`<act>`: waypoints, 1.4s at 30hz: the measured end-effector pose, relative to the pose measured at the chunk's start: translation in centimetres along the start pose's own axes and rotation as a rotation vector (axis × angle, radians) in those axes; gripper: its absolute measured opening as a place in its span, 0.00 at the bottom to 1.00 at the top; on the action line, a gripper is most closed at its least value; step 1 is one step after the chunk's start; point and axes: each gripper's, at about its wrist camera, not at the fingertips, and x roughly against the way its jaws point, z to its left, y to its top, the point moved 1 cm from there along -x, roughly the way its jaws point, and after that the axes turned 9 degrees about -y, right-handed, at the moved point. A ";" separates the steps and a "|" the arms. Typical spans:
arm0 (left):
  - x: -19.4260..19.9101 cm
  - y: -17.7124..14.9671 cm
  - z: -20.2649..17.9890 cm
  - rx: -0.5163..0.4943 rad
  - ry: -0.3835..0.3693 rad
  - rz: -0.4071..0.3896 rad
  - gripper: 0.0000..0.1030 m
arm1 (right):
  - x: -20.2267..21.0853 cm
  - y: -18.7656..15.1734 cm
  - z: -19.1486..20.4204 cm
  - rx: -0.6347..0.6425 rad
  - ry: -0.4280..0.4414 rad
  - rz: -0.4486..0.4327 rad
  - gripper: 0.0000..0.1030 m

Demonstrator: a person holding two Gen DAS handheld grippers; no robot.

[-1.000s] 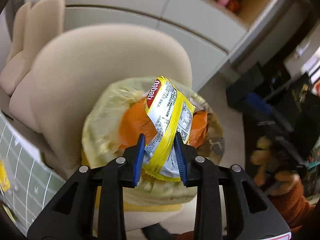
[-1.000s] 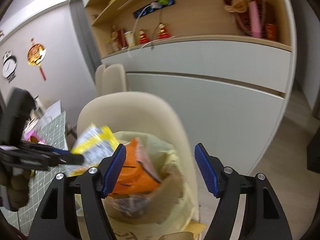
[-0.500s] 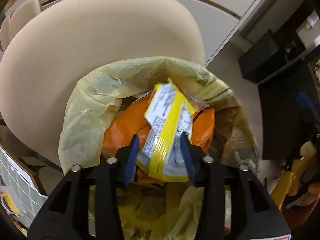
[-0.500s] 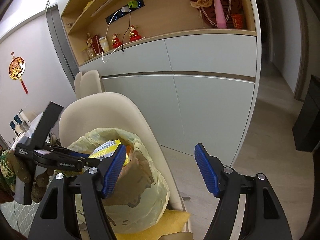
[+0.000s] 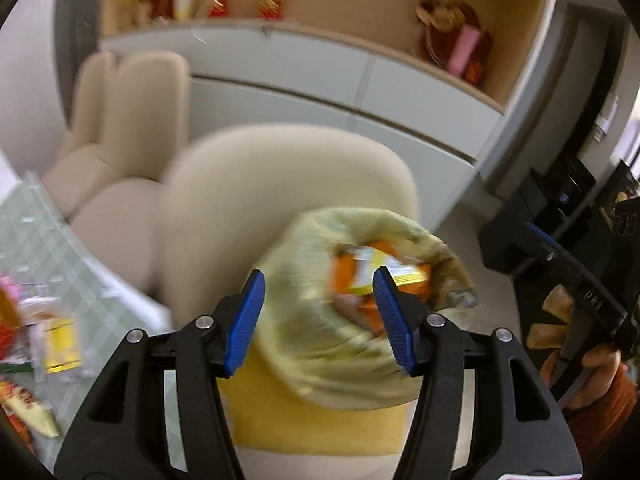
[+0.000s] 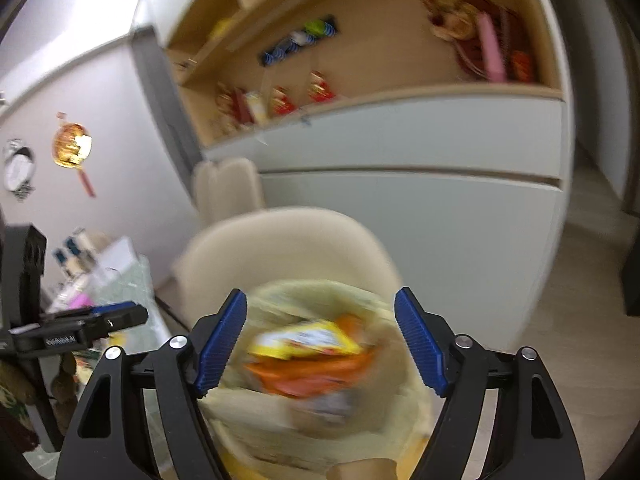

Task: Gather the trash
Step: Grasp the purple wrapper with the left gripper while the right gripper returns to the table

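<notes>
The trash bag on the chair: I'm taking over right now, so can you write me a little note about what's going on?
Left gripper: jaws have just been opening, nothing between them now. It let go of the yellow wrapper.
Right gripper: jaws wide open, empty, poised over the trash bag.
The bag sits on the beige chair; the yellow wrapper lies on top of an orange packet inside it.
Done: that wrapper is in the bag.
Left: more wrappers lie on the green checked table to the left. They are blurred, so I can't count them.
</notes>
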 end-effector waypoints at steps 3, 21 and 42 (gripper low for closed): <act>5.0 -1.6 4.2 0.037 0.086 -0.070 0.52 | -0.4 -0.3 4.0 0.076 0.032 0.057 0.71; 29.2 -16.5 36.0 0.375 0.375 -0.193 0.57 | 0.6 -8.7 33.3 0.370 0.129 0.099 0.71; 21.7 -18.1 48.7 0.817 0.407 -0.152 0.06 | -3.7 -18.1 41.7 0.470 0.090 0.231 0.71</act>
